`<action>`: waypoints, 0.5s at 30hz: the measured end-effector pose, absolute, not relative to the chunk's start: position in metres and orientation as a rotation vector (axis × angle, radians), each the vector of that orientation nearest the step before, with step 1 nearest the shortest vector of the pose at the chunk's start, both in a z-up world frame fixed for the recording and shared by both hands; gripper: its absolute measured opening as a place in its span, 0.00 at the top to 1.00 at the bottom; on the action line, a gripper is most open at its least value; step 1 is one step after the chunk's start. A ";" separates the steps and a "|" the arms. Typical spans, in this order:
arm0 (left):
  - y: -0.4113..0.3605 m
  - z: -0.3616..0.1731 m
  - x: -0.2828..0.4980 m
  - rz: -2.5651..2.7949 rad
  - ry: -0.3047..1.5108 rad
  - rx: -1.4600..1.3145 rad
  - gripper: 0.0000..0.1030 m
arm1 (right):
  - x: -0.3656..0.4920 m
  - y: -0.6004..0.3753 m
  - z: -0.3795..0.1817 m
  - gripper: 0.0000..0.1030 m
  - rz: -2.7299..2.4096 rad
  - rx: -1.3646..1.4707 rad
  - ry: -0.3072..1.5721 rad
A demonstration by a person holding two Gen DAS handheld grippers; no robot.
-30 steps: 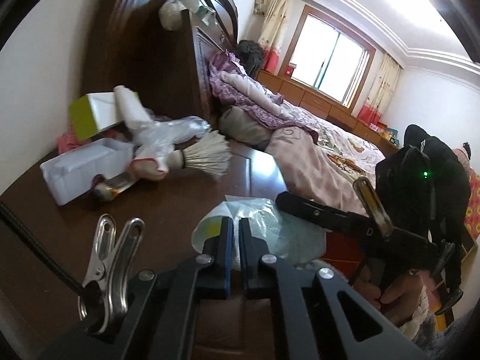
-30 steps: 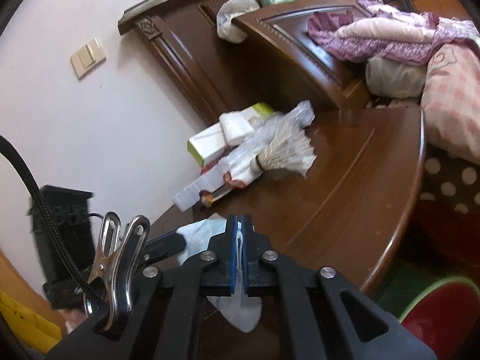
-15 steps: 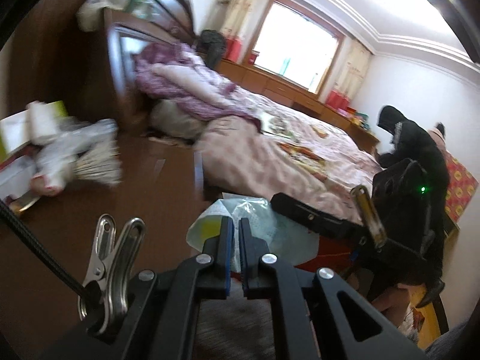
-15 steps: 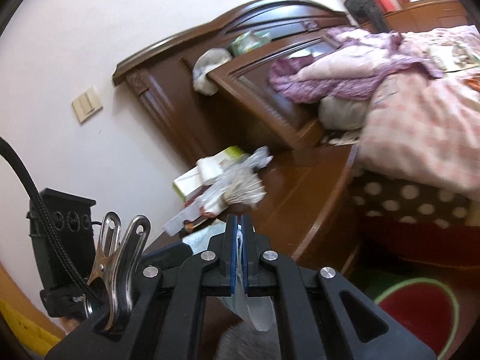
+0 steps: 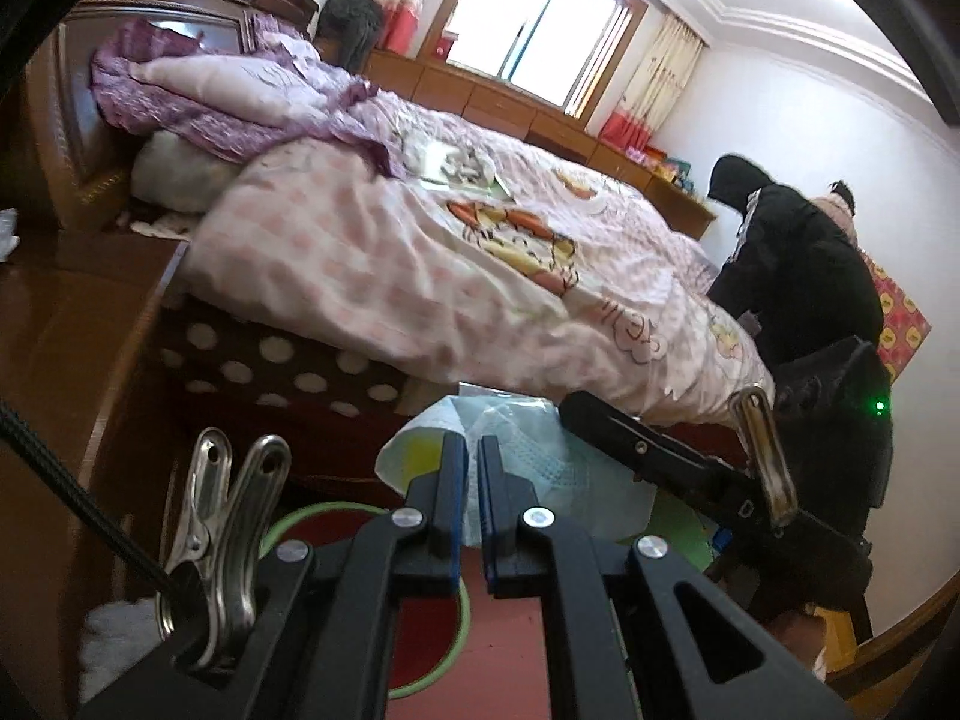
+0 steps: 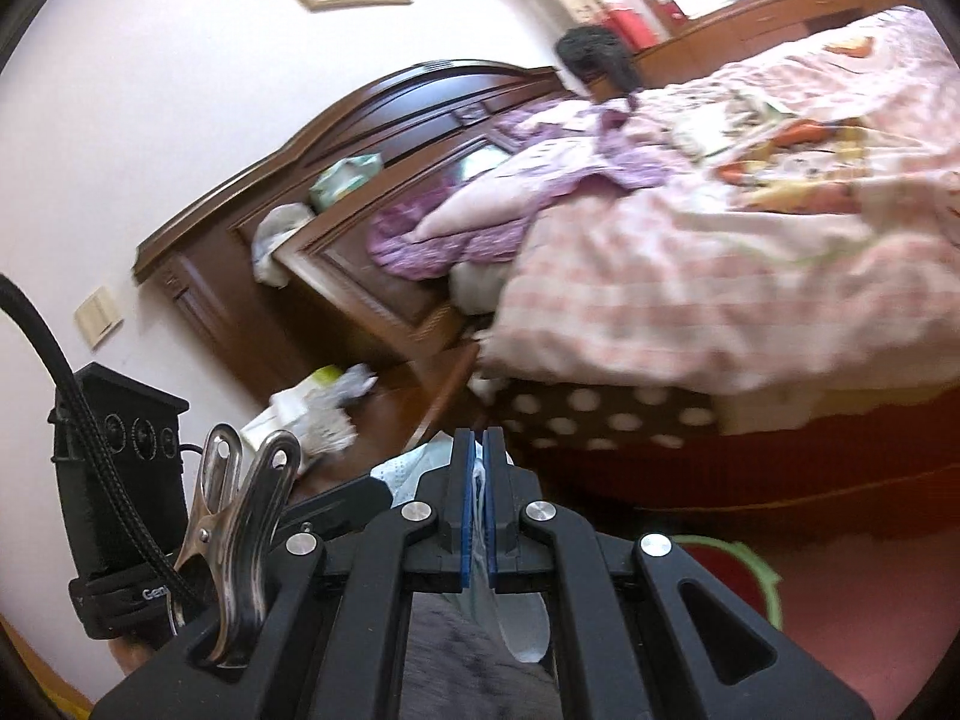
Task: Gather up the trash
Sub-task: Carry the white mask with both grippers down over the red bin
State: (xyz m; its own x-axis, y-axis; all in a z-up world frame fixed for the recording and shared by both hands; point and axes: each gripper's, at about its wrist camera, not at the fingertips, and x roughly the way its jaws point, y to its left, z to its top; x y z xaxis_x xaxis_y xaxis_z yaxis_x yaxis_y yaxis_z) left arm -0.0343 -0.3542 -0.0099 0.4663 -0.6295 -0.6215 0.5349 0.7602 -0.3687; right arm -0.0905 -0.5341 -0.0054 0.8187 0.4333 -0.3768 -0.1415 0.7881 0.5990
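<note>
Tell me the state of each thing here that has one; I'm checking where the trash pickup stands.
Left gripper: shut on the plastic bag.
Right gripper: shut on the plastic bag.
Plastic bag: pale, crumpled, held up between both grippers.
Bed: unmade, quilt rumpled.
Nightstand clutter: lying on the wooden top, not collected.
Window: curtains drawn aside; open or shut unclear.

Bed [image 5: 420, 276] – pink quilt [image 5: 372, 252], purple blanket [image 5: 198, 120]

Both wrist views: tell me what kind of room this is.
A bedroom in a home, most likely. A bed with a pink checked quilt fills both views, backed by a carved wooden headboard, with a curtained window beyond it.
</note>
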 end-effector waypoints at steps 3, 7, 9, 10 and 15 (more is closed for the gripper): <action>-0.373 -0.023 -0.026 -0.709 0.855 -0.117 0.96 | -0.093 -0.552 -0.012 0.96 0.287 0.601 0.534; -0.385 -0.047 -0.010 -0.687 0.914 -0.111 0.96 | -0.086 -0.571 -0.029 0.96 0.251 0.629 0.574; -0.390 -0.064 -0.001 -0.668 0.958 -0.115 0.96 | -0.081 -0.576 -0.039 0.96 0.244 0.633 0.590; -0.391 -0.071 0.002 -0.658 0.978 -0.114 0.96 | -0.076 -0.579 -0.048 0.96 0.238 0.643 0.611; -0.392 -0.111 0.018 -0.598 1.088 -0.113 0.96 | -0.061 -0.578 -0.085 0.96 0.239 0.672 0.690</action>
